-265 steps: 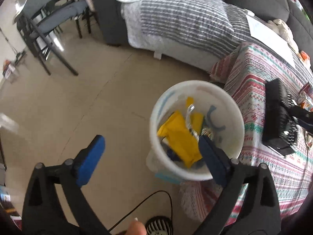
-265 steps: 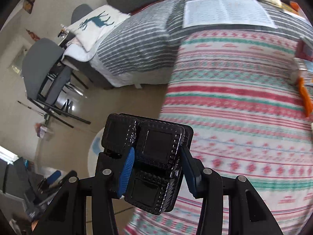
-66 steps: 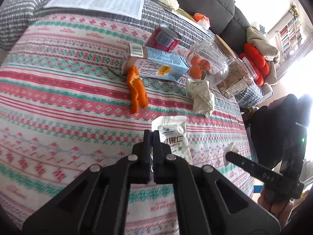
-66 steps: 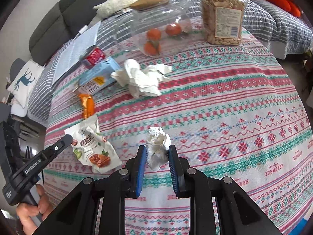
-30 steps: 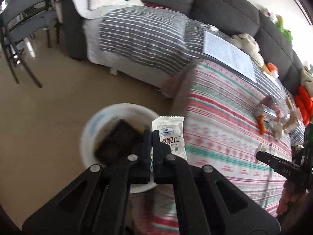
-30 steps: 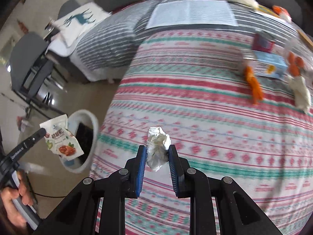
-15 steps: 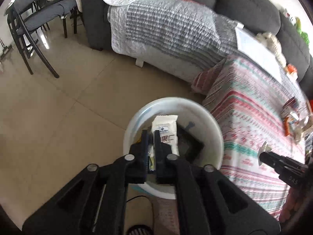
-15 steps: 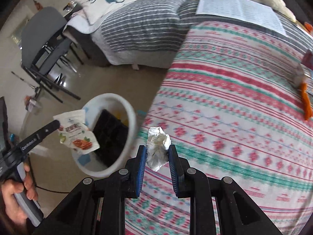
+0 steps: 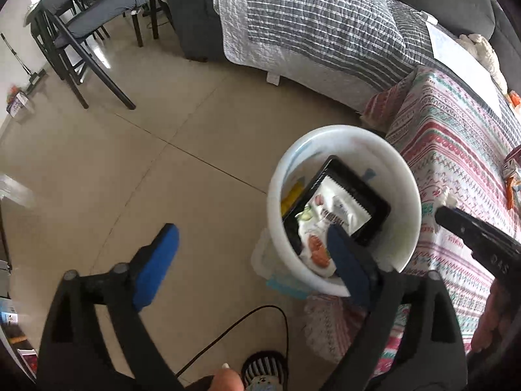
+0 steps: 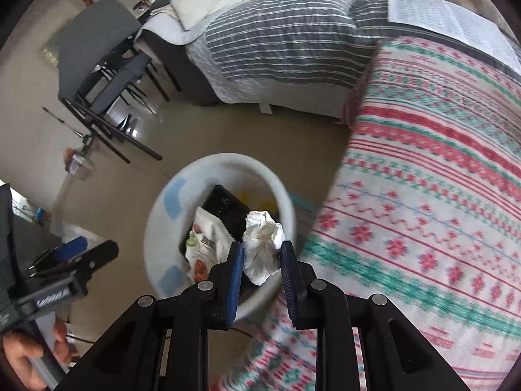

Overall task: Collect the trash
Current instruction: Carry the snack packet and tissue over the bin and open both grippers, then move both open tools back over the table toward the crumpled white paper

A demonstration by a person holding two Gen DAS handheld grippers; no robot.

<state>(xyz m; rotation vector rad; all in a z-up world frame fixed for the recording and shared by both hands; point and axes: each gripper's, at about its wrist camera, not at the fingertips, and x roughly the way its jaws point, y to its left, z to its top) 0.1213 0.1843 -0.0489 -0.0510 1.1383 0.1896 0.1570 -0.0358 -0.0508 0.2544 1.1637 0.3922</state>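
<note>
- Left wrist view: the left gripper (image 9: 250, 257) hangs over the floor with its jaws spread wide, holding nothing.
- The snack bag (image 9: 329, 215) lies on a black tray (image 9: 374, 198) inside the white bin (image 9: 403, 247), beside the table's edge (image 9: 420, 123).
- Right wrist view: the right gripper (image 10: 262, 268) pinches a crumpled tissue (image 10: 262, 246) above the bin's rim.

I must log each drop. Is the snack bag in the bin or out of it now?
In. The snack bag lies inside the bin on a black tray; the left gripper is open.
</note>
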